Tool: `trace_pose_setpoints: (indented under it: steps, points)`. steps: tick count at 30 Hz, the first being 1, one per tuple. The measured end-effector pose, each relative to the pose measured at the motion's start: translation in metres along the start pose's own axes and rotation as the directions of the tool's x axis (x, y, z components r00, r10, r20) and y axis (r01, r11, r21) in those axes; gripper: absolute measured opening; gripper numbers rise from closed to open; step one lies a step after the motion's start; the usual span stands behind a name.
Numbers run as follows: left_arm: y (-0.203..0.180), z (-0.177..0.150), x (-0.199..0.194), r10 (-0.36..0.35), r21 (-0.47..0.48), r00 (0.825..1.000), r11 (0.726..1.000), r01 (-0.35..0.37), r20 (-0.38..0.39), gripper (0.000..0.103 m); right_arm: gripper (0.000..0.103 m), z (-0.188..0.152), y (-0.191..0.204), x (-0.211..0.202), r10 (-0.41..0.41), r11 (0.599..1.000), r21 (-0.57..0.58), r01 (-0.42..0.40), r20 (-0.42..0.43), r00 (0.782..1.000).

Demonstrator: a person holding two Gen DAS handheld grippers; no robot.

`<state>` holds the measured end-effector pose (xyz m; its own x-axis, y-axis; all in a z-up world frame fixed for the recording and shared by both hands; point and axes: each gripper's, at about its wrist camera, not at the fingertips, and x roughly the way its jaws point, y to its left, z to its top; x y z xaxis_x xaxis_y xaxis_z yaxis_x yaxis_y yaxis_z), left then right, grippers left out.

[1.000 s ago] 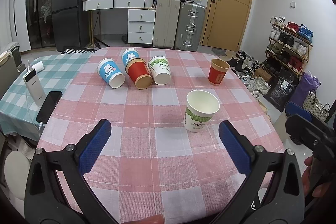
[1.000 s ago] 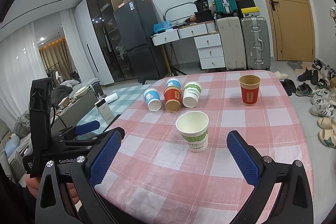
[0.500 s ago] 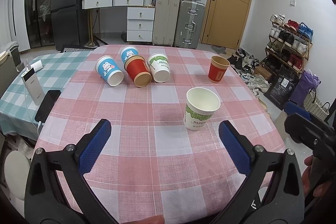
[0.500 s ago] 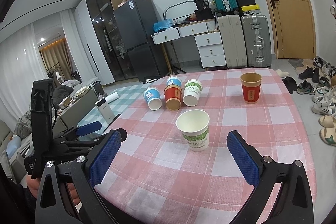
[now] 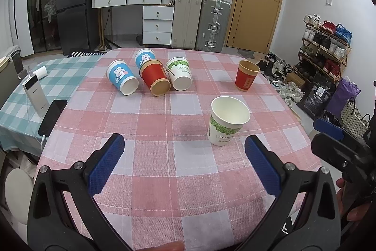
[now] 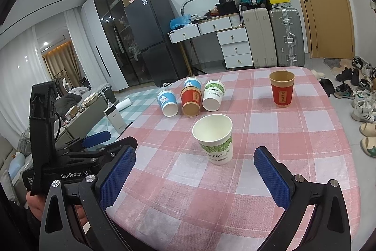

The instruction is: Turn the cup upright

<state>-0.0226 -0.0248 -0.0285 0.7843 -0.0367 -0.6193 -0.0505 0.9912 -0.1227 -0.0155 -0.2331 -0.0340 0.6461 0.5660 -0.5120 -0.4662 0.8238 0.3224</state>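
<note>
Shows almost no change from a second ago: same cups, same places on the checked table [image 5: 164, 168]. Holds the left gripper [image 5: 184, 141] spread wide and empty, low over the near edge. Keeps the right gripper [image 6: 195, 152] spread and empty too, just short of the standing white cup [image 6: 215, 140]. Leaves that cup and the standing red cup [image 5: 246, 77] upright, apart from the rest. Leaves the tipped blue cup [image 5: 122, 80], tipped red cup [image 5: 155, 80] and tipped white cup [image 5: 179, 75] on their sides at the far end, the rear blue cup [image 5: 144, 57] apparently likewise. Suggests a pause between flips, with a reach to the far row likely next.
</note>
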Motion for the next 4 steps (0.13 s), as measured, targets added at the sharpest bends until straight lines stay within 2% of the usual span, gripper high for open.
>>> trace_pose_setpoints:
  steps: [4]
  points:
    - [0.0035,0.0016,0.0085,-0.004,-0.006,1.0,1.0,0.004,-0.009,0.102,0.103,-0.0004,-0.004,0.0098,0.002,1.0,0.004,-0.002,-0.019,1.0]
